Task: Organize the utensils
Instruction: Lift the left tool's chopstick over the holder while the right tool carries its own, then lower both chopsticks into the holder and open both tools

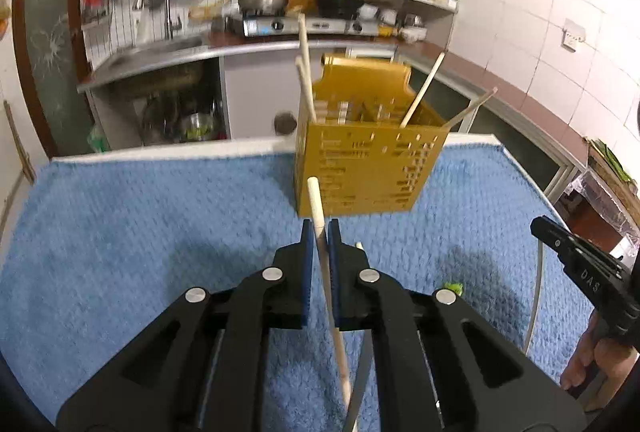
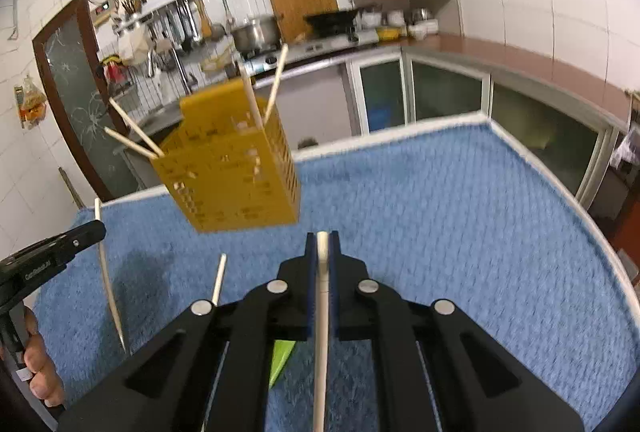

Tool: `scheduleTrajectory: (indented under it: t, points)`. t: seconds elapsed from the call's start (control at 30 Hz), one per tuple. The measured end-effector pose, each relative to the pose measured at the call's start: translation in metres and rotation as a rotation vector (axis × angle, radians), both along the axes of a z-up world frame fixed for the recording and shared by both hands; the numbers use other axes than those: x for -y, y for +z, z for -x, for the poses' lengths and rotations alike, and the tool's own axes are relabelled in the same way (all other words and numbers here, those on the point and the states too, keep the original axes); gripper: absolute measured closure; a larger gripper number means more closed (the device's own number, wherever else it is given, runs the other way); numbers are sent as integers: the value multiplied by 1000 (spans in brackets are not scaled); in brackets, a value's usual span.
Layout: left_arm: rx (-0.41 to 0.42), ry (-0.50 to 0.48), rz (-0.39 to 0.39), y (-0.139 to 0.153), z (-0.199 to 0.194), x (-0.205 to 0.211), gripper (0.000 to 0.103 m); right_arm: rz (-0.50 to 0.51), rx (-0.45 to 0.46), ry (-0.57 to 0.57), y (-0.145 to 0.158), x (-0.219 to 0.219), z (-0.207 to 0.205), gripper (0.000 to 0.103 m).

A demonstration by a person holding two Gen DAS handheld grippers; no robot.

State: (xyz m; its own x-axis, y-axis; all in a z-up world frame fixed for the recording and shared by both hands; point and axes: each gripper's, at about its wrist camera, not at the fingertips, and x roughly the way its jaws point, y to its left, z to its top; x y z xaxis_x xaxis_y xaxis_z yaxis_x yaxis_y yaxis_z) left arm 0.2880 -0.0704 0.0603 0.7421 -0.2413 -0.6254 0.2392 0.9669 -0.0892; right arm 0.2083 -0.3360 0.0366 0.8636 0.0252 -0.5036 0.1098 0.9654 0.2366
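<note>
Chopsticks were clamped in both grippers. Between the closed blue pads of the left gripper (image 1: 320, 228) a pale chopstick (image 1: 319, 216) was held, its blunt end standing just past the fingertips and its thin end running back under the camera. The right gripper (image 2: 323, 240) was likewise closed on a second chopstick (image 2: 322, 272), which lay straight along the line of its fingers. Ahead of both sets of fingers, well apart from them, a yellow perforated utensil holder (image 1: 360, 167) was seen standing on the blue towel (image 1: 160, 211), with several chopsticks leaning out of it. A loose chopstick (image 2: 219, 278) and a green item (image 2: 282, 360) were seen on the towel near the right gripper
</note>
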Motion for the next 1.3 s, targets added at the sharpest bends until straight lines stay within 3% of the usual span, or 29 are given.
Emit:
scheduleTrajectory:
  t: [0.37,0.57,0.8,1.03,1.3]
  points:
    - [143,-36,38,39,10,2,99,41,173,3,49,-7,22,97]
    - [169,-46,61,51,4,1,99,67,270,-1,77,-13,23,97]
    - [204,-60,113,85,-12,1,99,76,359,7,119,-20,10,97]
    - [310,-47,128,135,-30,12,99,44,516,-33,163,-26,-23,97]
    - [495,-2,142,152,-60,24,99,48,701,-97,177,-37,-49,97]
